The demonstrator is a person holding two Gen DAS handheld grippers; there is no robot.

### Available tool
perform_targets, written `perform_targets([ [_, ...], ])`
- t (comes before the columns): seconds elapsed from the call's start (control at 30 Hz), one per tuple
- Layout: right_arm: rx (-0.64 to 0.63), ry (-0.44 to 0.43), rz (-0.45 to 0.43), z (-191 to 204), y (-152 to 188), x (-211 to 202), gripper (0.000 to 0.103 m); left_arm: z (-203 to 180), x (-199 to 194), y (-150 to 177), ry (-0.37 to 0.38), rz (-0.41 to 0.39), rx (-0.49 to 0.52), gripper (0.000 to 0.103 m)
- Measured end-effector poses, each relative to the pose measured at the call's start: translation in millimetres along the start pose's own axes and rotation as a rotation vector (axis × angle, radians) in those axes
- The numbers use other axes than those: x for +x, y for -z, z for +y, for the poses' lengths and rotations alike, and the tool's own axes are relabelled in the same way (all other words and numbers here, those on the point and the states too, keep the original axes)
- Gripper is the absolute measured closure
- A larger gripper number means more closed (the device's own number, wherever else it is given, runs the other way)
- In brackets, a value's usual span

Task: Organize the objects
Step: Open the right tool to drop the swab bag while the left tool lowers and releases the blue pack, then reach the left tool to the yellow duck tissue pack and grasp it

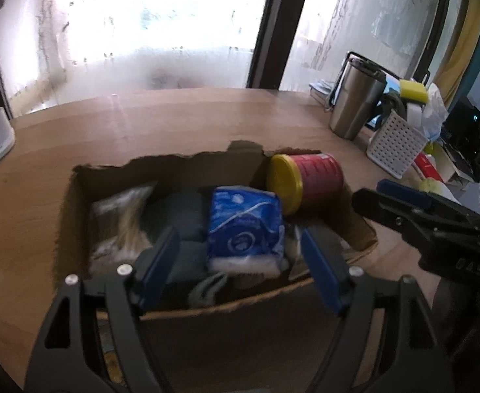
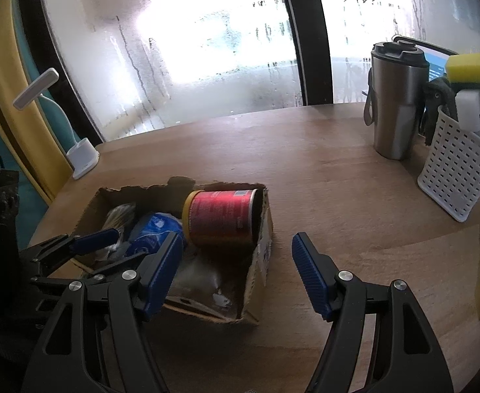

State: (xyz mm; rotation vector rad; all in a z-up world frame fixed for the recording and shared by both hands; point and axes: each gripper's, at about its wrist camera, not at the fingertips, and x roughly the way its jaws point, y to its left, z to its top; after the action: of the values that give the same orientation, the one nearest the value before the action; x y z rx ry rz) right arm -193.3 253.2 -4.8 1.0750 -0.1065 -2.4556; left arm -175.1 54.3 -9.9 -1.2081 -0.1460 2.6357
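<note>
While the blue packet [image 1: 244, 226] lies in the cardboard box [image 1: 79, 203] just left of the red can [image 1: 318, 177], the left gripper [image 1: 240, 262] stands released over it, apparently after dropping it, and the right gripper [image 2: 236, 268] waits unclenched and empty beside the box.

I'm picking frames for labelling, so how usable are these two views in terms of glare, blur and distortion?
Left wrist view: the window is blown out white, the blue packet and cardboard box are smeared by motion blur, and the table edge bows from the fisheye. Right wrist view: the same window glare, but the red can and steel tumbler look sharper.
</note>
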Motion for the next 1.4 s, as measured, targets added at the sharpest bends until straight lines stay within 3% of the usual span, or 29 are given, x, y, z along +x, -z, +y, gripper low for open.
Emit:
perform_targets([
  [0.8, -0.07, -0.013, 0.054, 40.8, 28.9, -0.8, 0.03, 59.7, -55.5, 42.7, -0.111, -0.072, -0.123, 0.025],
  [1.4, -0.082, 0.009, 0.048, 60.3, 44.6, -6.6, 0.03, 74.5, -62.4, 66.3, -0.094, -0.057, -0.124, 0.025],
])
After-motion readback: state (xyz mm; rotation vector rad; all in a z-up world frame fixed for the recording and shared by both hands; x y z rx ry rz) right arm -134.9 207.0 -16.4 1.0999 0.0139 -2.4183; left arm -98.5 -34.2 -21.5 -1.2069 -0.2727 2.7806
